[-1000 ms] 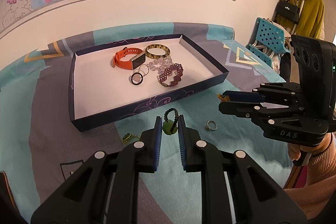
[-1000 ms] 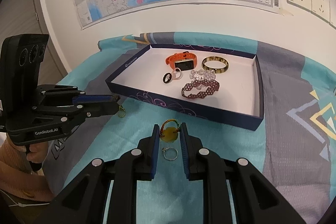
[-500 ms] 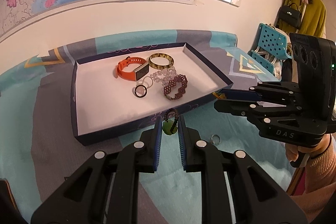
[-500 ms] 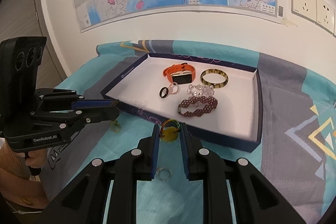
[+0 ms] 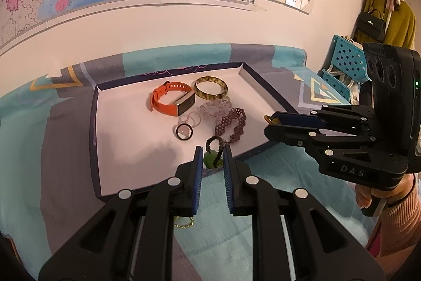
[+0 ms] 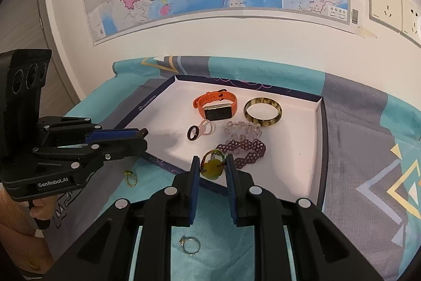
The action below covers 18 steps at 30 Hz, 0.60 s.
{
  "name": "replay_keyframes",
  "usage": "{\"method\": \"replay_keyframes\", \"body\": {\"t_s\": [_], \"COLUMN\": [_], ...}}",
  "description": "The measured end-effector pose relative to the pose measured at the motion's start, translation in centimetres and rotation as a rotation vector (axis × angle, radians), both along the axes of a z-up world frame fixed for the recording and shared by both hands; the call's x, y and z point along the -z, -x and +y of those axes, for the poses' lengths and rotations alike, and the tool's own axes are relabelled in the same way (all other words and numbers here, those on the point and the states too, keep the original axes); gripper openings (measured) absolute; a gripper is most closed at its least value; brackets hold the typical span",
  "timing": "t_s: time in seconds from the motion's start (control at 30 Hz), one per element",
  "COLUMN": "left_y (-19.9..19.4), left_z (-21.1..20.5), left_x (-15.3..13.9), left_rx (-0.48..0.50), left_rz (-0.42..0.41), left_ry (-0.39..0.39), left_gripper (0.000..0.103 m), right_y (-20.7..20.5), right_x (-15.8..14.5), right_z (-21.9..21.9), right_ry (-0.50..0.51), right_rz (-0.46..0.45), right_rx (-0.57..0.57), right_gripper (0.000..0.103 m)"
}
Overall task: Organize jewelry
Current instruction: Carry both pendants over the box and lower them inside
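My left gripper [image 5: 212, 152] is shut on a green stone pendant [image 5: 211, 159] with a dark bead loop, held above the front edge of the dark blue tray [image 5: 96, 149]. My right gripper [image 6: 211, 164] is shut on a yellow stone pendant [image 6: 212, 168] with a multicoloured bead loop, also above the tray's near edge [image 6: 325, 149]. In the tray lie an orange watch [image 6: 215, 104], an amber bangle [image 6: 262, 111], a black ring [image 6: 194, 133], a clear bead bracelet [image 6: 243, 129] and a purple bead bracelet [image 6: 244, 149].
A silver ring [image 6: 191, 245] lies on the teal and grey cloth under my right gripper. A small gold chain [image 5: 183, 222] lies on the cloth under my left gripper, also in the right wrist view [image 6: 130, 177]. The wall with a map stands behind.
Both grippers have lifted their pendants off the cloth and carried them forward over the tray's front edge. The silver ring and the gold chain stayed on the cloth.
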<state>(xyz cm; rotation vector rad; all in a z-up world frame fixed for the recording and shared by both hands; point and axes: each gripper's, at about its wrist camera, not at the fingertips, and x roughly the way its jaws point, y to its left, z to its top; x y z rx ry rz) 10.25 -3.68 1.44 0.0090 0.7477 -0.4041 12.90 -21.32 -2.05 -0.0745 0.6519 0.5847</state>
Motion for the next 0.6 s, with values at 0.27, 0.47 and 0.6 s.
{"method": "replay_keyframes", "body": {"t_s": [0.27,0.47,0.6], "left_y": [-1.4,-2.4,-2.9], "left_z": [-0.2,-0.4,-0.6], "left_x": [0.2,0.5,0.9], "left_rx": [-0.011,-0.016,-0.016], "left_rz": [0.003,0.008,0.016], "left_ry": [-0.015,-0.026,-0.037], "left_gripper": [0.016,0.016,0.016], "right_y": [-1.0,-1.6,-2.2], "right_x": [0.3,0.4,0.6], "right_z": [0.2,0.5,0.6], "right_ry": [0.008,0.013,0.019], "right_rz": [0.012,0.017,0.028], "right_rx": [0.010,0.012,0.015], "right_gripper": [0.018,0.018,0.018]}}
